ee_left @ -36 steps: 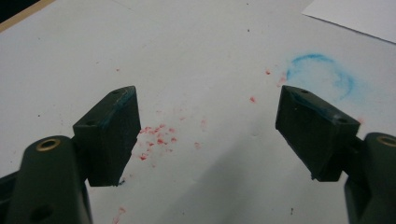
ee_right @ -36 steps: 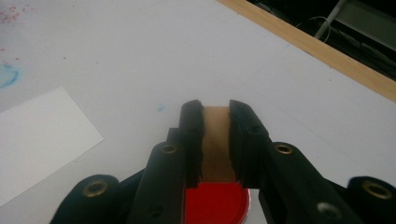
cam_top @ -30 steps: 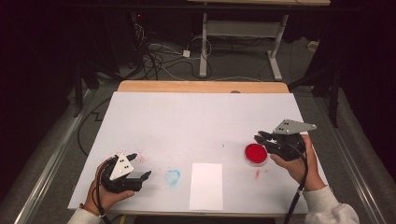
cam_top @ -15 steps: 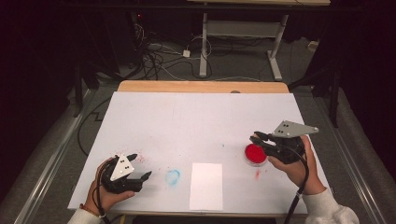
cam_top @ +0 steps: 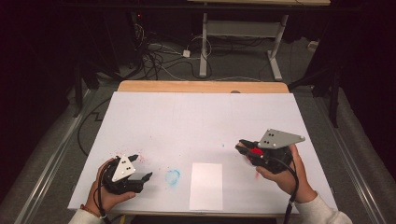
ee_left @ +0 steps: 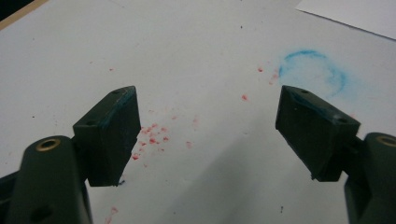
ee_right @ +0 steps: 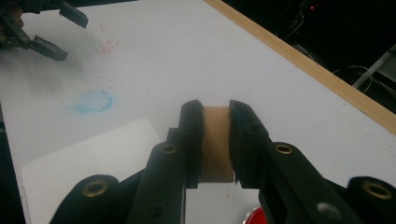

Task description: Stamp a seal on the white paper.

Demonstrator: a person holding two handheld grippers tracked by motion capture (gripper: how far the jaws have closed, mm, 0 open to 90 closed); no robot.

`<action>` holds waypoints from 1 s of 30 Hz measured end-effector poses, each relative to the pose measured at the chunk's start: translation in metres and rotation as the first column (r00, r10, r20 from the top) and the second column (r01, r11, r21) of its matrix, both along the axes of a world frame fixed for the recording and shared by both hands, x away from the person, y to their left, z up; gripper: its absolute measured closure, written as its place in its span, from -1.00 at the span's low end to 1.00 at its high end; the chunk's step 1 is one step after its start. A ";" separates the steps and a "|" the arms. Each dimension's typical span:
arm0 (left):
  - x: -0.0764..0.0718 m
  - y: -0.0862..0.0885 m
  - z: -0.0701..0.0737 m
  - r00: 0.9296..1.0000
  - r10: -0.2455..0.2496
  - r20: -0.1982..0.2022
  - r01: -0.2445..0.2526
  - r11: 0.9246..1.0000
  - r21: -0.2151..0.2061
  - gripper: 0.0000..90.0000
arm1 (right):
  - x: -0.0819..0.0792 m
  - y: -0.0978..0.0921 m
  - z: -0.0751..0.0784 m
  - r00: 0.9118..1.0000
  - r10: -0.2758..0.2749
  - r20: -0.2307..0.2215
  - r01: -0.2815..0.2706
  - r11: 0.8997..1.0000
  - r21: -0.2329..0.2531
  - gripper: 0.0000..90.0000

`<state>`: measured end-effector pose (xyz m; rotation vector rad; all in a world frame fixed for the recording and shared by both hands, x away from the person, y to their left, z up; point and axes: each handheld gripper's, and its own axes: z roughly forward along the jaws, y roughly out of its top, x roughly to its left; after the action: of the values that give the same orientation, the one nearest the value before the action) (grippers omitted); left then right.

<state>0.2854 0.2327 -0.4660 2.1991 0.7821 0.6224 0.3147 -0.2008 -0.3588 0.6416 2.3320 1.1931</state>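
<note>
My right gripper point(ee_right: 215, 111) is shut on a small tan block point(ee_right: 216, 144), held upright between its black jaws. In the high view this gripper point(cam_top: 242, 146) hovers at the table's right front, over a red round disc point(cam_top: 256, 151) that it mostly covers; the disc's rim point(ee_right: 254, 216) peeks out under the jaws. My left gripper point(cam_top: 142, 166) rests open at the left front, with nothing between its jaws point(ee_left: 208, 126). It also appears open in the right gripper view point(ee_right: 69, 35), far off.
A white sheet of paper point(cam_top: 207, 185) lies at the front middle of the white table cover point(cam_top: 201, 121). A blue ring stain point(cam_top: 173, 176) and red specks point(ee_left: 154, 133) mark the cover near the left gripper. The wooden table edge point(cam_top: 201, 86) runs along the back.
My right gripper has moved left and now sits over the red disc, hiding most of it. The left gripper has stayed in place.
</note>
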 end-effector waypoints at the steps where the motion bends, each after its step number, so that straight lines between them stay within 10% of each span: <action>1: 0.000 0.000 0.000 1.000 0.000 -0.001 0.000 1.000 -0.001 -0.53 | 0.000 0.002 -0.001 1.000 0.000 -0.005 0.000 1.000 -0.002 0.70; 30: 0.001 0.000 -0.001 1.000 -0.005 -0.006 0.005 1.000 0.009 -0.53 | -0.011 0.070 -0.052 0.978 0.173 -0.116 -0.189 0.972 -0.142 0.70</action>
<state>0.2860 0.2326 -0.4670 2.2111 0.7787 0.6183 0.3036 -0.1308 -0.4107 0.4546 2.5860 1.0659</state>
